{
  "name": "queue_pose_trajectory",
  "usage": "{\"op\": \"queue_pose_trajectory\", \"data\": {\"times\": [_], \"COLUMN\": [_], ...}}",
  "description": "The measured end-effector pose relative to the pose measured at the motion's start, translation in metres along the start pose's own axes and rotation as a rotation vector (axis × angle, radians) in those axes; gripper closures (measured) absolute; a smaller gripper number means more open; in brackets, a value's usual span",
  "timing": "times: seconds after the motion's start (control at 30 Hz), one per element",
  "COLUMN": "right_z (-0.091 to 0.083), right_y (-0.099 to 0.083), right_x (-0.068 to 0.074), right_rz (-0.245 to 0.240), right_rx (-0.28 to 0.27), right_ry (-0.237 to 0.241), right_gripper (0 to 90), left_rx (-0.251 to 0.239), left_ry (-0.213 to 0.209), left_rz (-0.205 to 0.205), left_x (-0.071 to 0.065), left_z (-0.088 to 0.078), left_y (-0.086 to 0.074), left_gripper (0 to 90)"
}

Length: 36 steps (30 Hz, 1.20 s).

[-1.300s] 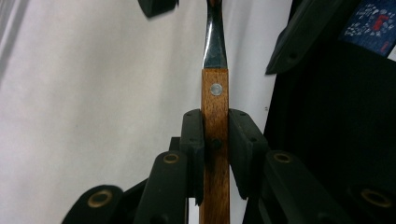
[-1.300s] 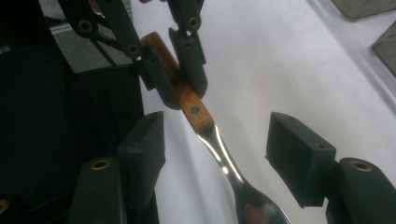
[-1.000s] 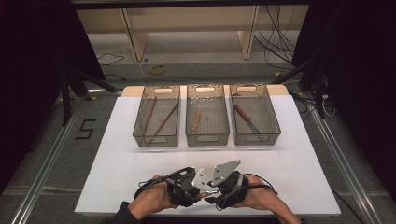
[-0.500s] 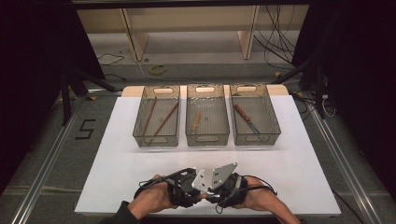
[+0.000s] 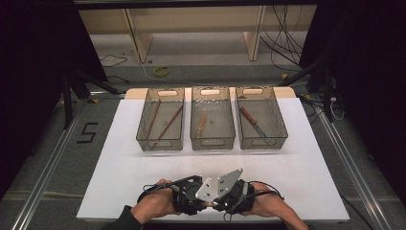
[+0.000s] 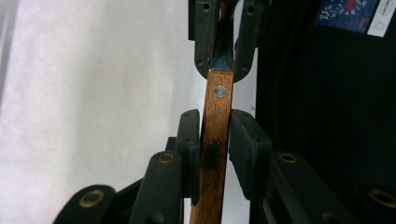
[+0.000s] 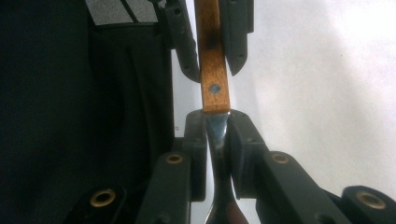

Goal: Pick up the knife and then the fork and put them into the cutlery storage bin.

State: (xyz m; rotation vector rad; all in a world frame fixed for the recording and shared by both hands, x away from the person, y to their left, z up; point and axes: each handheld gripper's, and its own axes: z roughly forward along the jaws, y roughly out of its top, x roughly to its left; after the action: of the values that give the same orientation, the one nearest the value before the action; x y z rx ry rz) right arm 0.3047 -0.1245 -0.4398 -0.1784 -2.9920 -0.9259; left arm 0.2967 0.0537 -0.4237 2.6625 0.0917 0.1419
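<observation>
Two grippers meet at the white desk's [image 5: 306,191] 6 o'clock edge. A wooden-handled metal utensil [image 6: 215,140] is clamped by left gripper [image 6: 215,140] fingers; right gripper [image 7: 215,140] fingers, just closing, pinch its neck. Release should wait until that grip is firm.

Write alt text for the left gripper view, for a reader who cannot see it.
A wooden handle with a metal rivet stands between the left gripper's two black jaws, over a white table. Farther up, the right gripper clamps the utensil's metal neck, its jaws having just been closing.
</observation>
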Motion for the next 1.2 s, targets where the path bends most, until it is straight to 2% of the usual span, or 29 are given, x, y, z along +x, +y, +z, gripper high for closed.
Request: {"op": "queue_pose_trajectory", "data": {"times": [0.07, 0.23, 0.33, 0.43, 0.53, 0.67, 0.8, 1.07, 1.2], "right_z": [-0.001, -0.005, -0.007, -0.010, -0.013, -0.020, -0.029, -0.050, -0.062], "right_y": [-0.001, -0.001, -0.003, -0.006, -0.009, -0.014, -0.019, -0.026, -0.027], "right_x": [-0.001, -0.003, -0.005, -0.009, -0.014, -0.023, -0.033, -0.054, -0.066], "right_rz": [-0.004, 0.016, 0.030, 0.047, 0.076, 0.109, 0.159, 0.240, 0.278], "right_rx": [0.001, -0.015, -0.013, -0.015, -0.016, -0.024, -0.054, -0.107, -0.134], "right_ry": [-0.003, -0.021, -0.035, -0.056, -0.080, -0.122, -0.159, -0.234, -0.277], "right_gripper": [80.1, 80.3, 80.3, 80.3, 80.3, 80.3, 80.3, 80.4, 80.4], "left_rx": [-0.017, -0.062, -0.120, -0.159, -0.206, -0.244, -0.293, -0.394, -0.409], "left_ry": [0.019, 0.038, 0.065, 0.098, 0.138, 0.168, 0.201, 0.222, 0.234], "left_rz": [-0.024, -0.107, -0.164, -0.183, -0.220, -0.268, -0.323, -0.455, -0.499], "left_x": [0.003, 0.009, 0.015, 0.019, 0.022, 0.027, 0.030, 0.036, 0.039], "left_z": [-0.003, -0.010, -0.014, -0.018, -0.022, -0.026, -0.029, -0.030, -0.029], "left_y": [0.000, -0.003, -0.006, -0.009, -0.013, -0.022, -0.033, -0.058, -0.071], "left_gripper": [66.8, 46.0, 38.9, 33.5, 31.4, 28.5, 26.9, 24.3, 23.7]}}
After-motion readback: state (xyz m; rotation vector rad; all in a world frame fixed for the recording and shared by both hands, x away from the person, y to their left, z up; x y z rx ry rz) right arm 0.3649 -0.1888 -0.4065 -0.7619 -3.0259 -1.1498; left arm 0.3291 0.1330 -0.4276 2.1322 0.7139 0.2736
